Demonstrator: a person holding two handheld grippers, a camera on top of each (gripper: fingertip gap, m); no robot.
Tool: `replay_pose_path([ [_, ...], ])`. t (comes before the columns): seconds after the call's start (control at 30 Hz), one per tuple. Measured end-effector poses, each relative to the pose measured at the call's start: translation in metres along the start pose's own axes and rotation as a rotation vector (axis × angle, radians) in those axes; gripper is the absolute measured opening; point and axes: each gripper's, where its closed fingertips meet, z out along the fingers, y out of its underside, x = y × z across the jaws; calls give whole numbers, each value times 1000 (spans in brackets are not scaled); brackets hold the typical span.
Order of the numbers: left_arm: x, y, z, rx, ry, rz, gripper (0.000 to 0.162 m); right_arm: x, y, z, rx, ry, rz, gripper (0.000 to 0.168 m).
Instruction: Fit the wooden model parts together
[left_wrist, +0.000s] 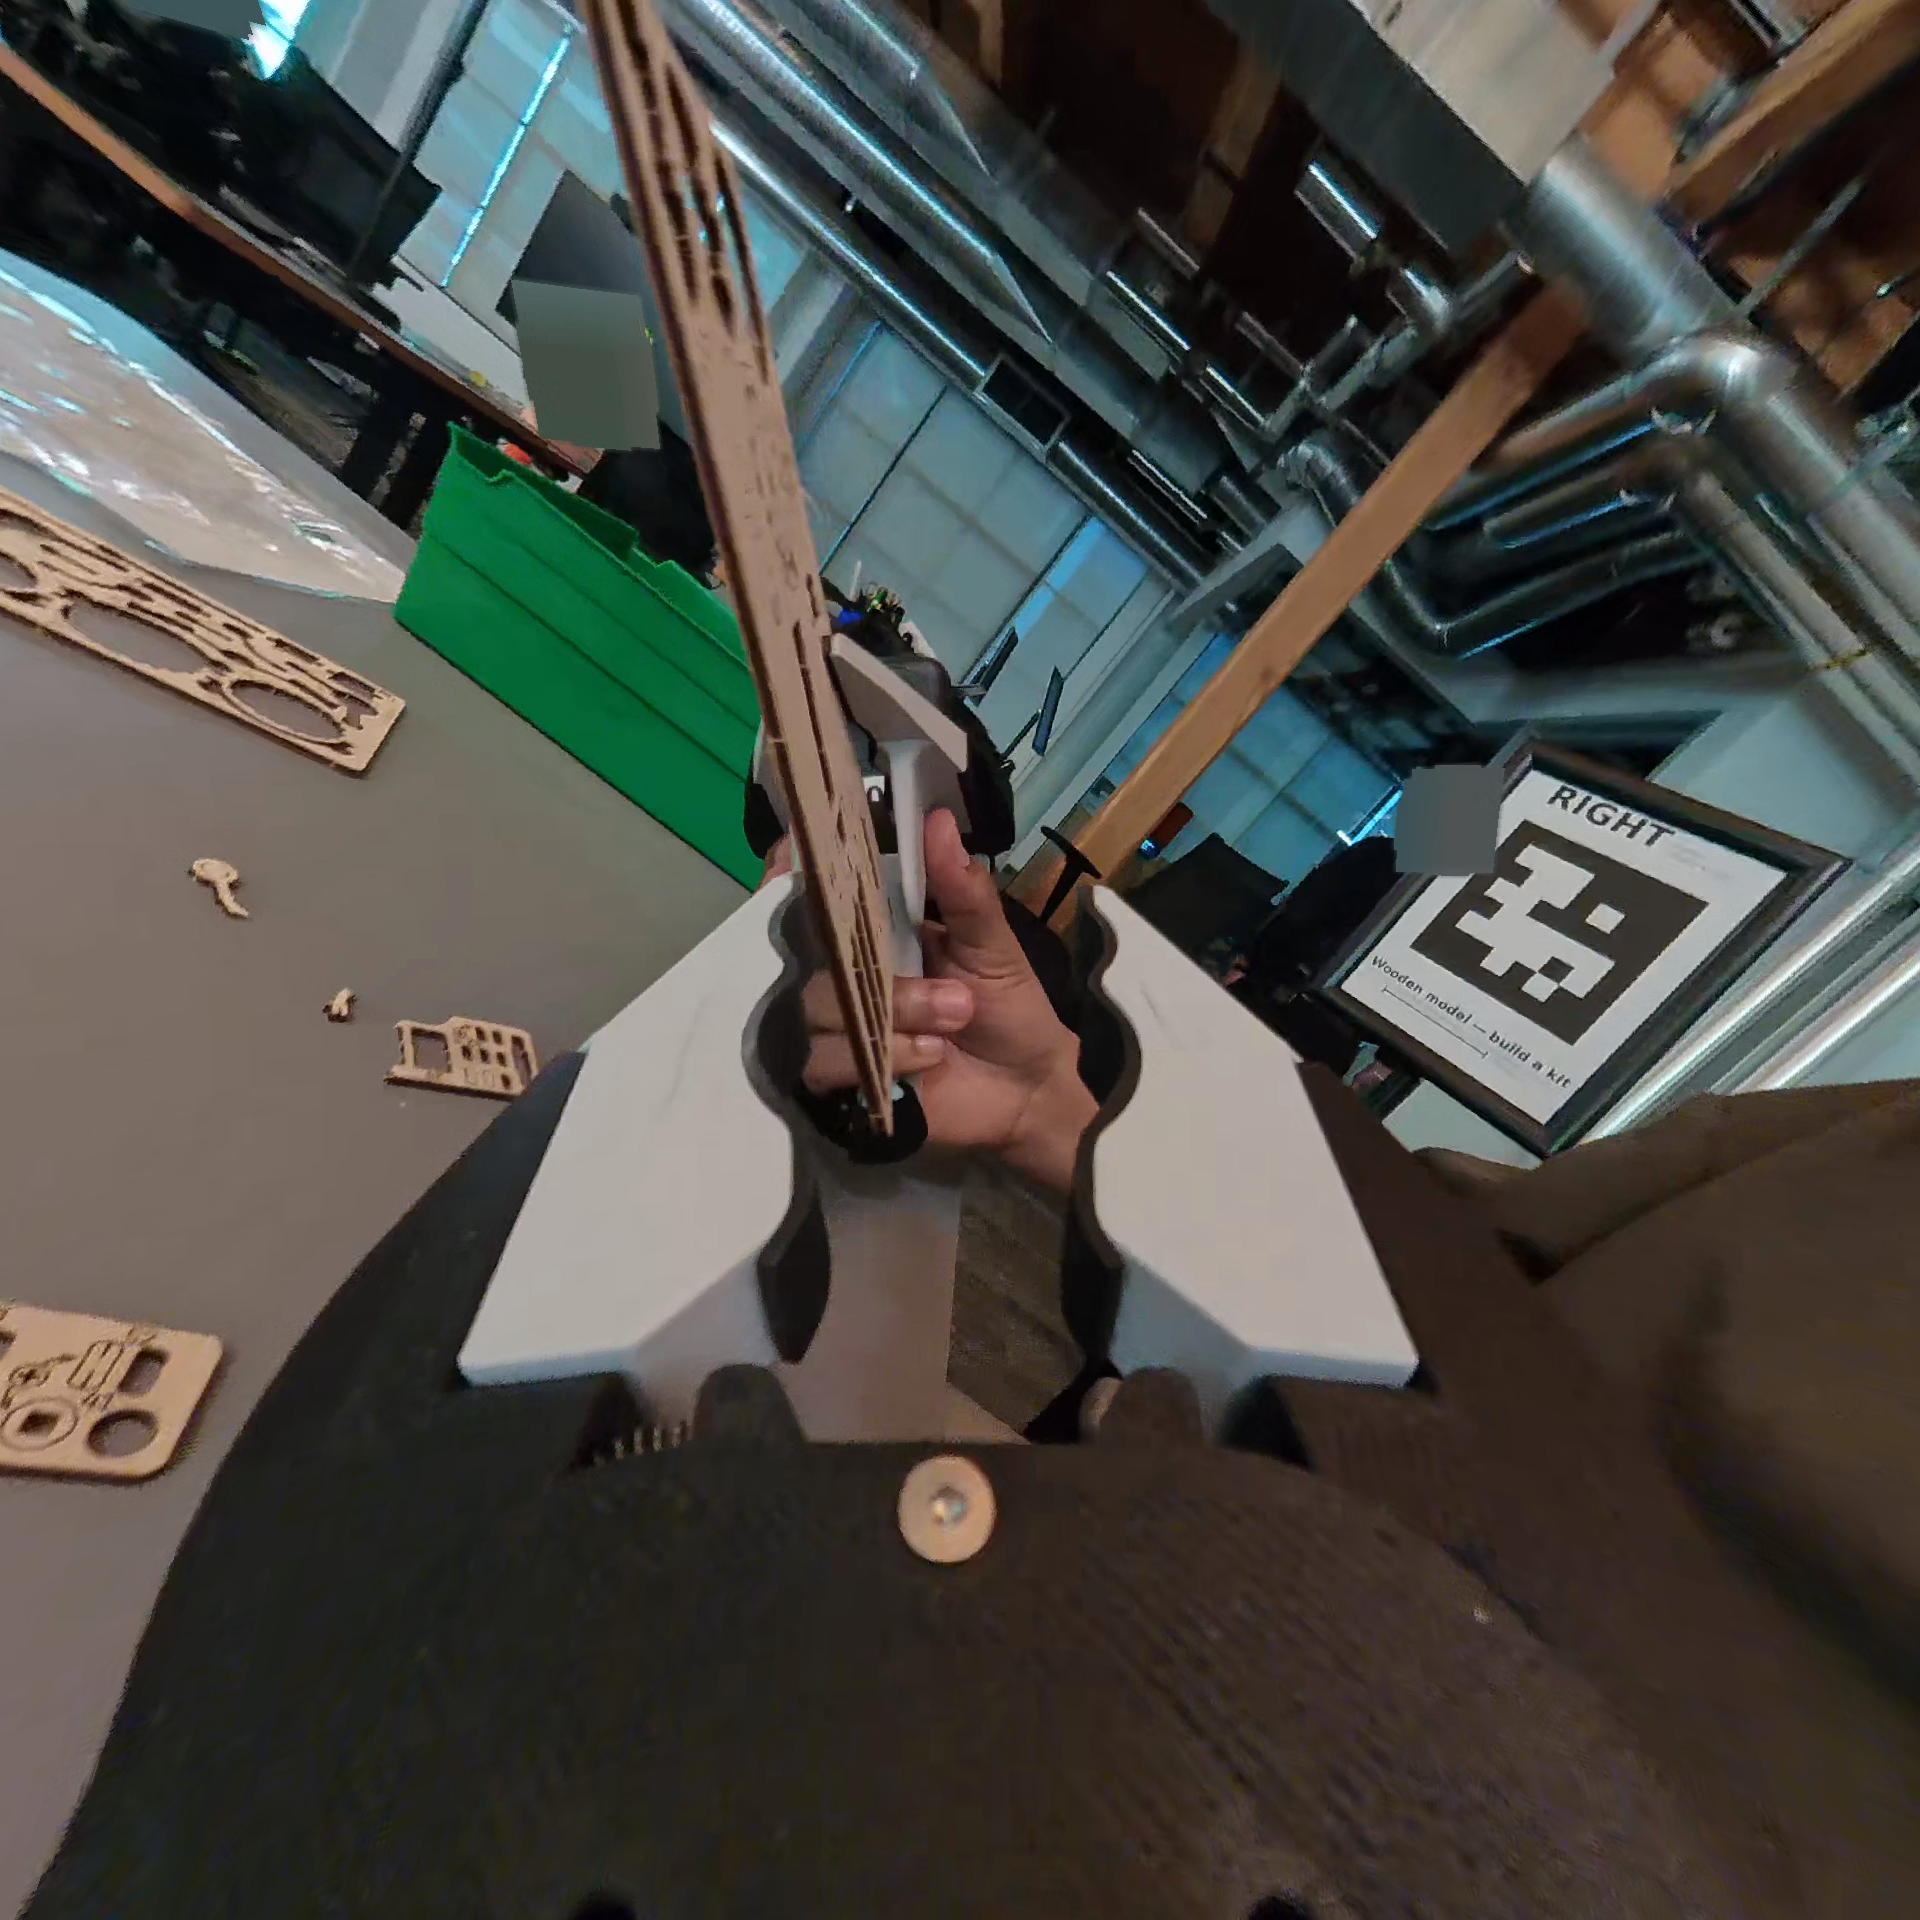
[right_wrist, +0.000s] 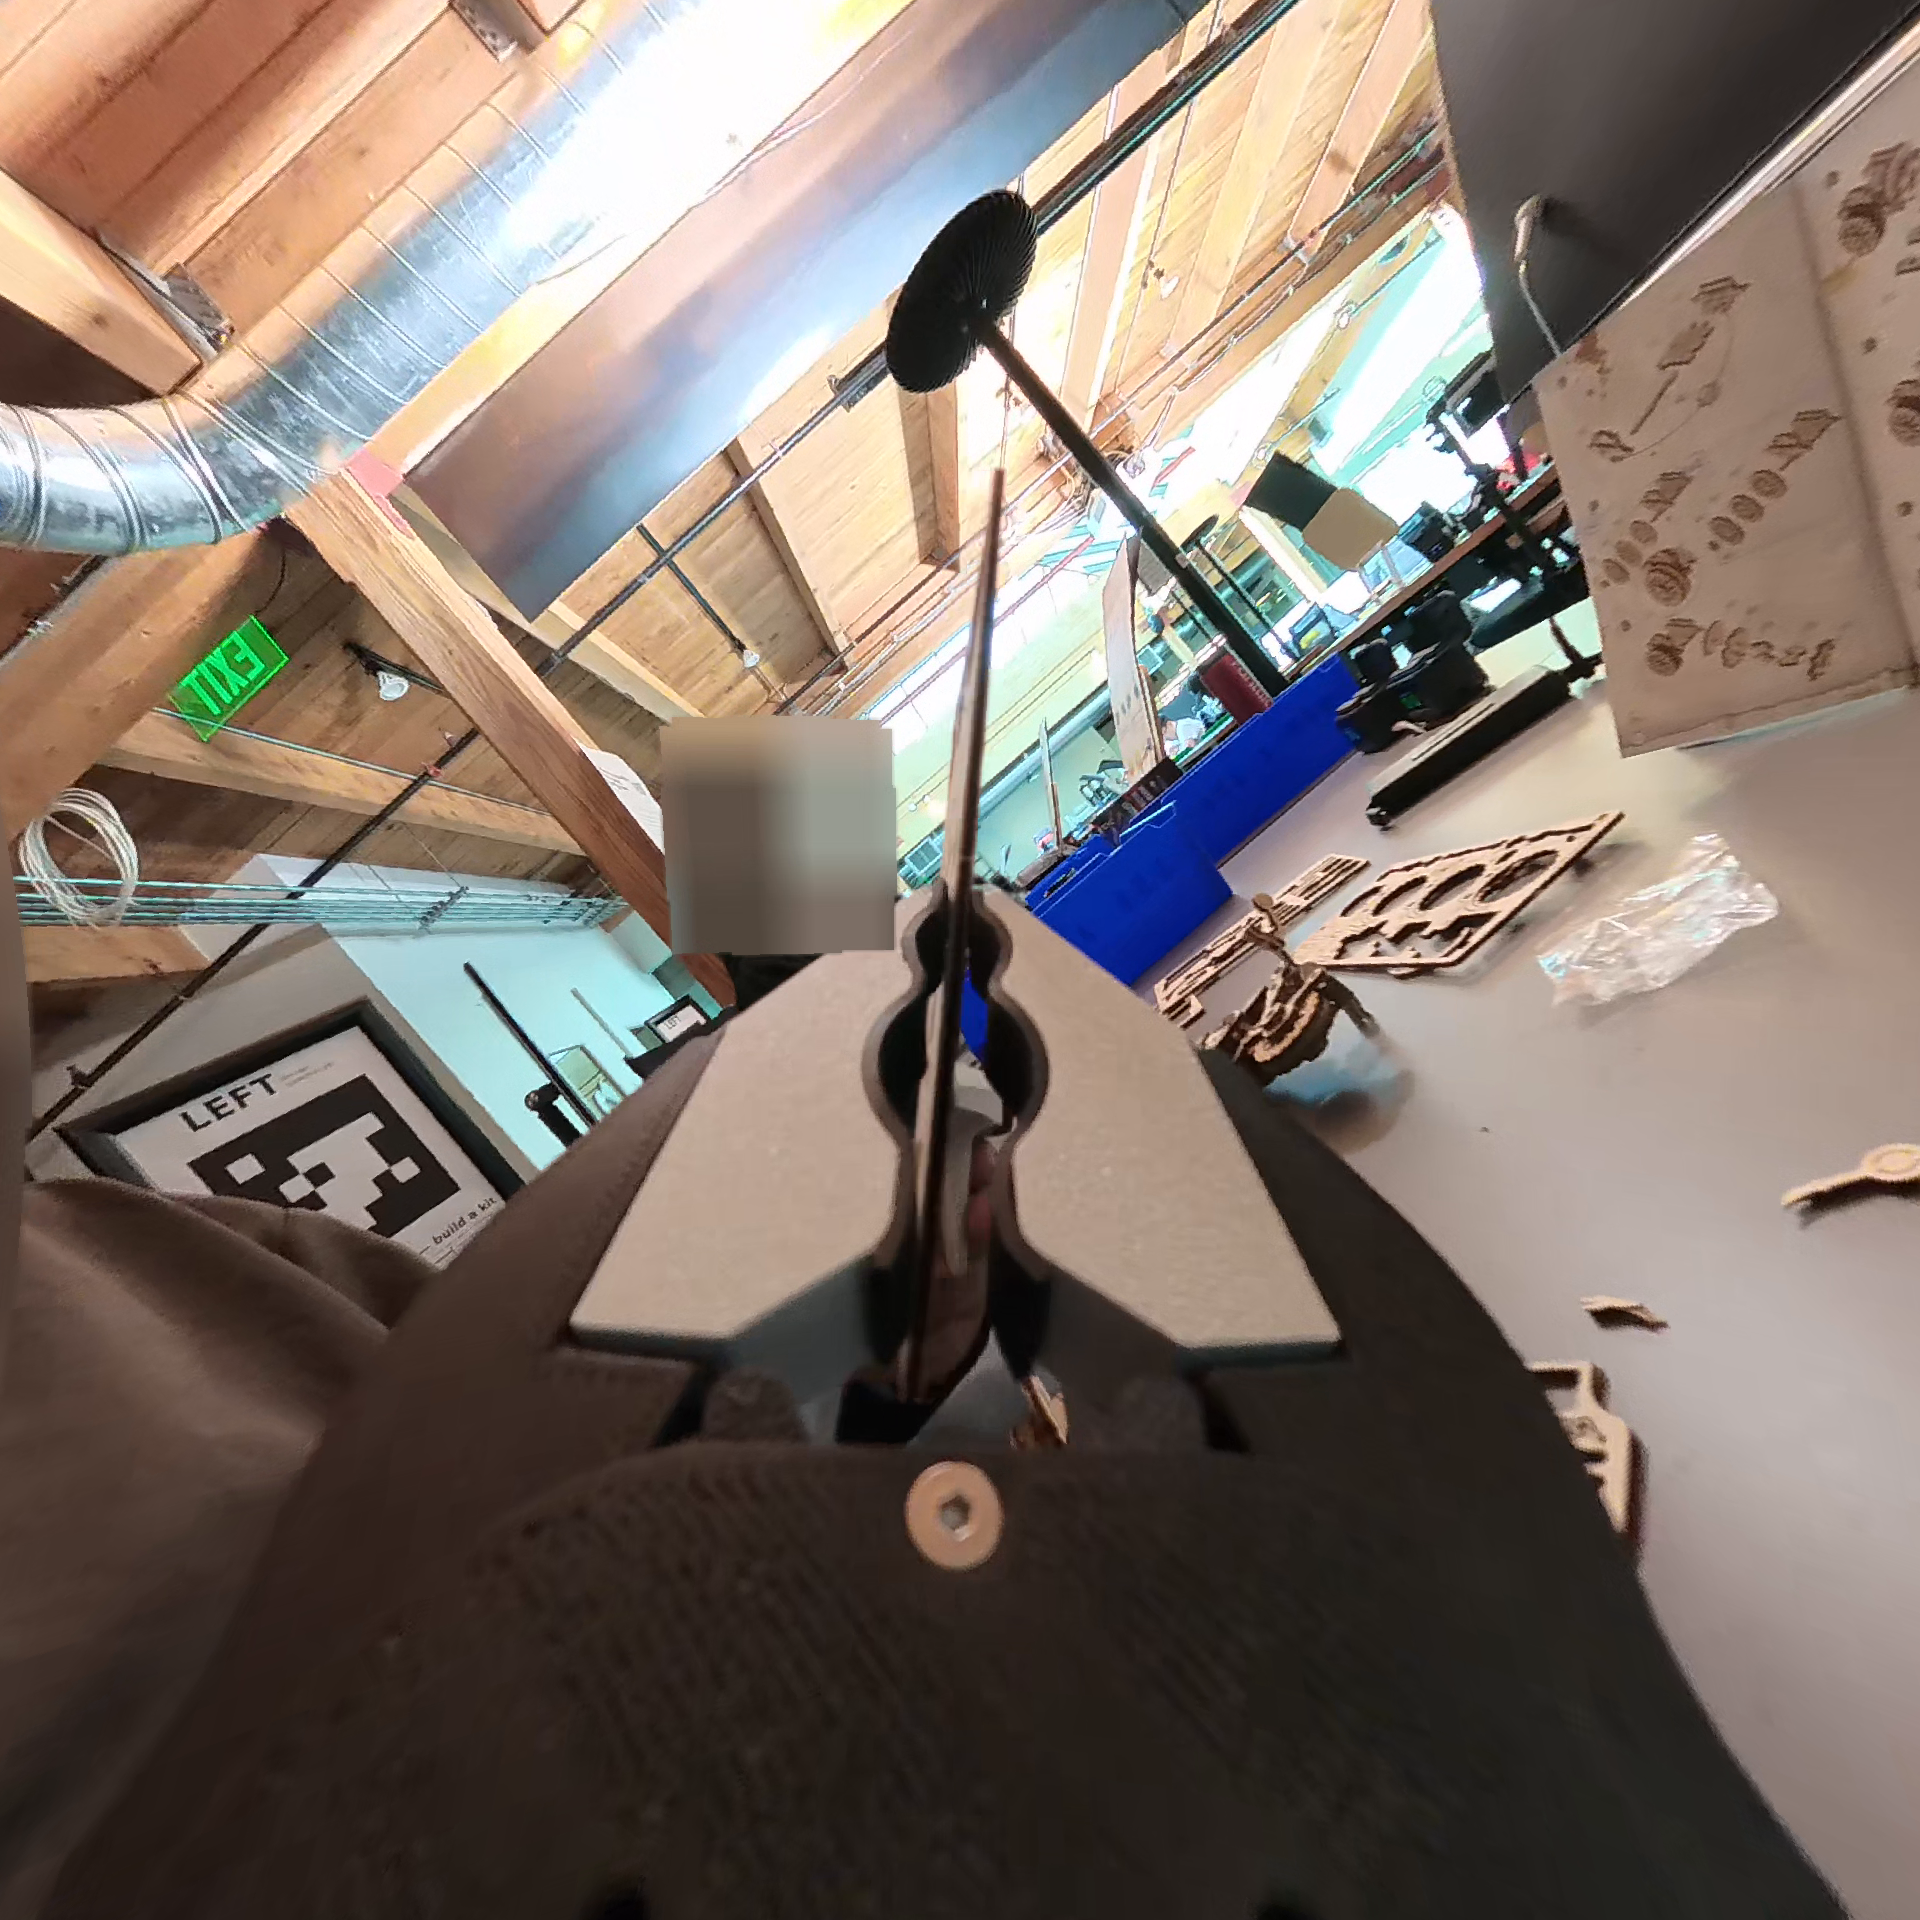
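A thin wooden parts sheet (left_wrist: 748, 436) with laser-cut outlines stands nearly edge-on in the left wrist view. My right gripper (right_wrist: 951, 920) is shut on it; there the sheet (right_wrist: 971, 675) is a dark thin line between the grey fingers. The right gripper (left_wrist: 899, 727) also shows in the left wrist view, clamping the sheet, with a hand (left_wrist: 977, 1029) below it. My left gripper (left_wrist: 935, 914) is open wide and empty; the sheet's lower end shows in the gap, touching neither finger. A partly built wooden model (right_wrist: 1288, 1008) sits on the grey table (right_wrist: 1558, 1091).
More cut-out sheets (left_wrist: 197, 644) (left_wrist: 94, 1392) (right_wrist: 1455, 904) and small loose parts (left_wrist: 462, 1055) (right_wrist: 1860, 1169) lie on the table. A green bin (left_wrist: 582, 623), a blue bin (right_wrist: 1143, 883), plastic wrap (right_wrist: 1662, 914), a printed parts page (right_wrist: 1766, 468) and framed marker signs (left_wrist: 1558, 935) (right_wrist: 312, 1143) stand around.
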Motion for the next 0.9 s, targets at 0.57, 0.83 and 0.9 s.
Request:
replay_pose_path([
  [0.57,-68,-142,-152,495,-349,211,70,69,-35,-25,128,447,-139,0],
  [0.83,-83,-173,-216,596,-584,360,70,166,-40,-15,66,903,-20,1],
  [0.9,-86,-171,-216,597,-586,344,70,184,-35,-12,28,980,-6,1],
])
